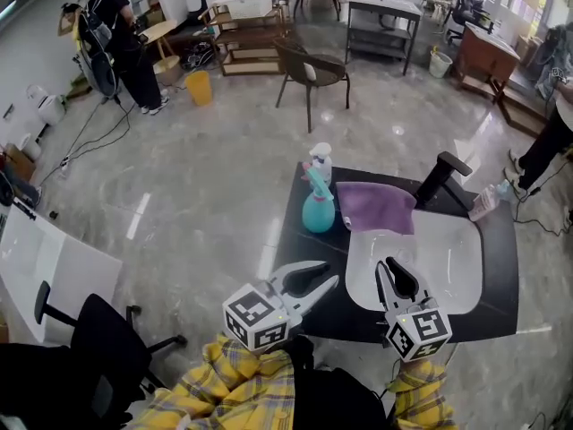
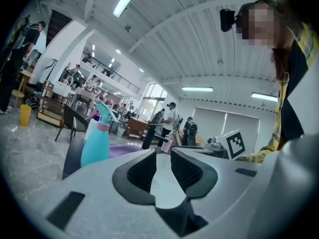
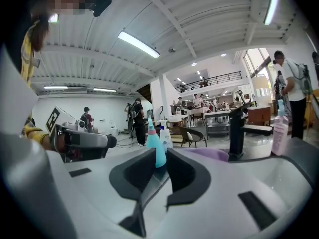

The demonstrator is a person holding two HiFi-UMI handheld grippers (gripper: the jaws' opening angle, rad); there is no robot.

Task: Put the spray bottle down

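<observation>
Two grippers hang at the near edge of a glossy black counter, each carrying a cube of black-and-white square markers. The left gripper has its ribbed black pads a narrow slit apart, and nothing sits between them. The right gripper reaches over the front rim of a smooth white sink basin. Its jaws are likewise only a little apart and grip nothing. The teal bottle seen through their gap in the right gripper view stands well beyond them.

The spray bottle stands upright on the counter's far left part, well apart from both grippers. It has a rounded, bell-shaped teal plastic body, a pink collar and a teal trigger head. Just behind it is a white pump bottle. Just to its right a soft purple cloth lies roughly square, its near edge overlapping the basin's rim. An angular matte black faucet rises behind the basin. The floor around is polished grey stone.
</observation>
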